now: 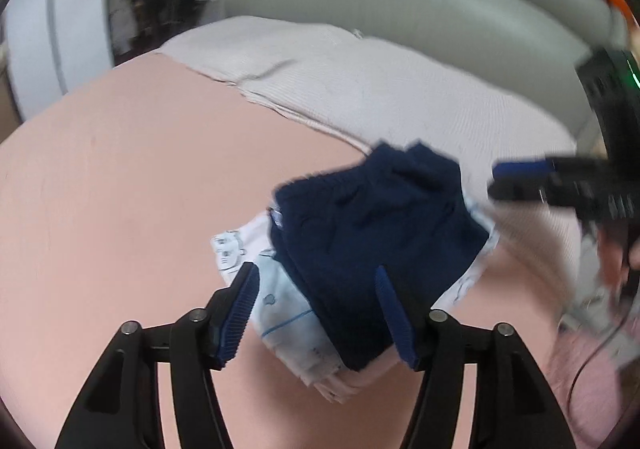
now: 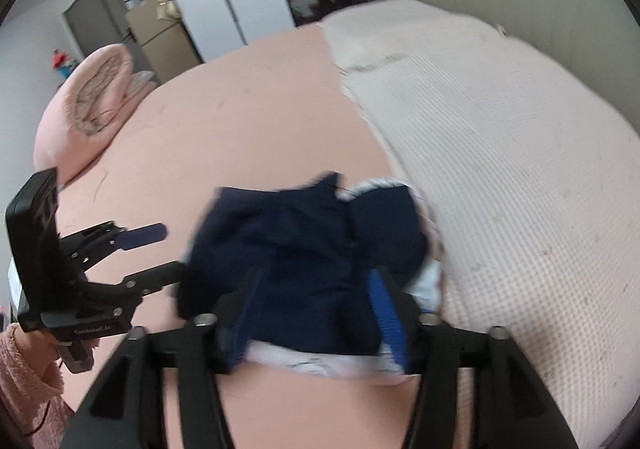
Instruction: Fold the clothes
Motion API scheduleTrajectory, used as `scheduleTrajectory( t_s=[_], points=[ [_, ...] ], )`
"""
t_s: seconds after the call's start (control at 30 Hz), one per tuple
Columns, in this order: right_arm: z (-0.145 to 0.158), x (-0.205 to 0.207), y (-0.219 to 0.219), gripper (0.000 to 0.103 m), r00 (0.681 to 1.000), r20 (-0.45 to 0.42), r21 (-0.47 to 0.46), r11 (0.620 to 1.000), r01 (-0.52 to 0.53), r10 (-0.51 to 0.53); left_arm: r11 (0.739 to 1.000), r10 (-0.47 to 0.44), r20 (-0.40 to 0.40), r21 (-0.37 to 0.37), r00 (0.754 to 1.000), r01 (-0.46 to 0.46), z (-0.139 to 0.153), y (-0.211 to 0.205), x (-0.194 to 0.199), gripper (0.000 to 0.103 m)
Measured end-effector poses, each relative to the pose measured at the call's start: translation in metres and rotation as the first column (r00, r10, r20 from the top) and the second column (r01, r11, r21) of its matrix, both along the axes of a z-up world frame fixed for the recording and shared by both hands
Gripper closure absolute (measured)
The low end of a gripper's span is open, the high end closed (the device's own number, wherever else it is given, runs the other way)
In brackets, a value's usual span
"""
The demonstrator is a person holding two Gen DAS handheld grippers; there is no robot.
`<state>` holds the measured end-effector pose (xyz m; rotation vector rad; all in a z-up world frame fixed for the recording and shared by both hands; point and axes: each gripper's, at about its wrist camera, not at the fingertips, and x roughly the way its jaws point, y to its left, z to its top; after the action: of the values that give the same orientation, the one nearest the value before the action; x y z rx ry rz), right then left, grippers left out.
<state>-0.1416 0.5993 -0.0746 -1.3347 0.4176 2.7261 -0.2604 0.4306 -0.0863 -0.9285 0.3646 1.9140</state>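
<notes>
A navy garment (image 1: pixel 372 233) lies bunched on top of a white printed one (image 1: pixel 276 313), the two making a small stack on the pink sheet (image 1: pixel 120 169) of a bed. The stack sits at the edge of a cream waffle-weave blanket (image 1: pixel 400 89) that covers the far part of the bed.

In the left wrist view the stack lies straight ahead of and below the left gripper (image 1: pixel 316 313), whose fingers stand apart on either side of its near end. The pads do not press on cloth, and nothing is held. In the right wrist view the right gripper (image 2: pixel 316 313) straddles the stack in the same way from the other side, open, with navy cloth between the fingers but not pinched, as far as the blur lets one tell. Each gripper shows at the side of the other's view, so the stack lies between the two hands, about equally near both. Its long axis seems to run roughly from one hand to the other.

The navy piece looks like a thick, soft knit, rumpled, with uneven edges. The white piece is thinner and smoother, with pale blue lines and small drawings, and sticks out beneath the navy on several sides. The sheet is smooth and taut. A pink pillow (image 2: pixel 80 109) lies well apart at the far corner.

The fold looks close to done, though the navy top layer is still untidy.
</notes>
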Motion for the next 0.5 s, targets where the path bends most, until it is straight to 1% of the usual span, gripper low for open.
scheduleTrajectory(
  t_s=[0.1, 0.17, 0.23, 0.3, 0.33, 0.37, 0.4, 0.43, 0.47, 0.5],
  points=[
    [0.023, -0.003, -0.04, 0.035, 0.999, -0.028, 0.006, 0.999, -0.035, 0.035, 0.996, 0.09, -0.019, 0.015, 0.996, -0.089, 0.02, -0.025, -0.008, 0.038],
    [0.029, -0.018, -0.062, 0.033, 0.998, -0.036, 0.008, 0.999, -0.045, 0.045, 0.988, 0.154, -0.028, 0.013, 0.988, -0.153, 0.03, -0.044, -0.017, 0.038],
    [0.028, -0.039, -0.089, 0.032, 0.998, -0.034, 0.005, 0.999, -0.049, 0.049, 0.973, 0.23, -0.041, -0.006, 0.972, -0.23, 0.036, -0.066, -0.032, 0.037],
    [0.026, -0.058, -0.115, 0.032, 0.997, -0.014, 0.002, 0.997, -0.075, 0.075, 0.953, 0.303, -0.043, -0.013, 0.952, -0.304, 0.042, -0.093, -0.046, 0.037],
    [0.025, -0.068, -0.128, 0.032, 0.996, -0.004, 0.0, 0.996, -0.088, 0.088, 0.94, 0.339, -0.043, -0.016, 0.94, -0.34, 0.045, -0.107, -0.053, 0.031],
    [0.024, -0.078, -0.141, 0.031, 0.995, 0.006, -0.002, 0.995, -0.101, 0.101, 0.926, 0.377, -0.041, -0.016, 0.925, -0.378, 0.048, -0.122, -0.062, 0.018],
    [0.022, -0.091, -0.156, 0.024, 0.991, 0.012, -0.023, 0.991, -0.131, 0.131, 0.907, 0.42, -0.032, -0.006, 0.907, -0.42, 0.051, -0.139, -0.07, 0.014],
    [0.021, -0.101, -0.167, 0.012, 0.99, 0.016, -0.032, 0.989, -0.142, 0.143, 0.888, 0.461, -0.024, 0.009, 0.887, -0.46, 0.056, -0.156, -0.077, 0.009],
    [0.021, -0.109, -0.182, 0.006, 0.989, 0.006, -0.022, 0.989, -0.145, 0.145, 0.868, 0.496, -0.021, 0.02, 0.868, -0.496, 0.06, -0.172, -0.083, 0.005],
    [0.021, -0.117, -0.196, 0.0, 0.989, -0.005, -0.012, 0.989, -0.148, 0.147, 0.852, 0.523, -0.033, 0.021, 0.852, -0.523, 0.064, -0.187, -0.088, 0.004]
  ],
)
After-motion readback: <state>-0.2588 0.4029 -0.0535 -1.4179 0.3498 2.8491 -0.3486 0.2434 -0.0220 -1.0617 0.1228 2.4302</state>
